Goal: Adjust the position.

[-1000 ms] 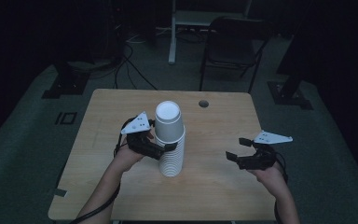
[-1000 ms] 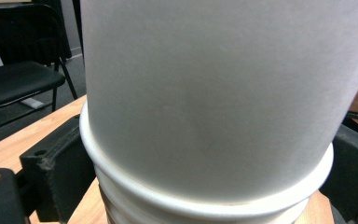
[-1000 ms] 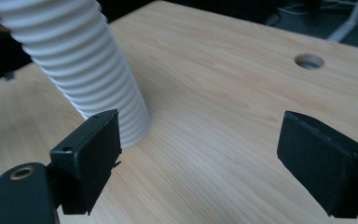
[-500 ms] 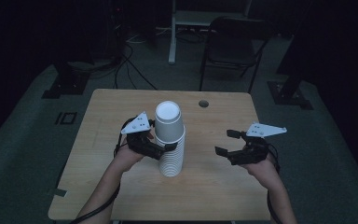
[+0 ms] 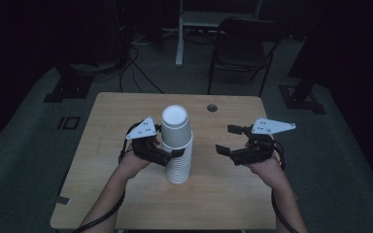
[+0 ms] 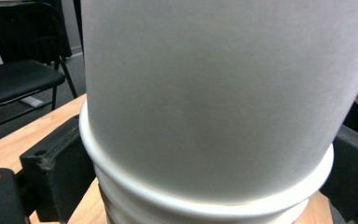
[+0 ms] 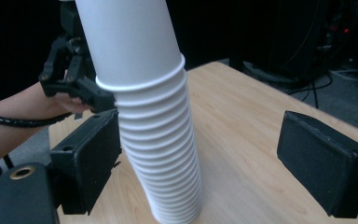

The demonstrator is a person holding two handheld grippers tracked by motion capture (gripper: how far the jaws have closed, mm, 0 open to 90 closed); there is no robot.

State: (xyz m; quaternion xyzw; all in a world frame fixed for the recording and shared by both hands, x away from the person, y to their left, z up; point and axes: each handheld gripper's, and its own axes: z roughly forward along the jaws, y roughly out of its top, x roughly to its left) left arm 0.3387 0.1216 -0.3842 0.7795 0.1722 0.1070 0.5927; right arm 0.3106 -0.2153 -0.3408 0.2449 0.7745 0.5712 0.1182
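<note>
Between the fingers [image 6: 51, 172] of the left gripper [image 5: 167, 154] stands the stack of white paper cups [image 5: 177, 145], clamped just below the top cup's rim. Light, thin-walled and easily crushed, it probably wants a gentle hold at the stiffer rolled rims. The right gripper [image 5: 230, 141] waits spread apart, near, above the surface [image 5: 223, 194].

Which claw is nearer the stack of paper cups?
Left. The left claw straddles the stack of paper cups, its jaws at the rims. The right claw hangs open, apart, off to the stack's right.
</note>
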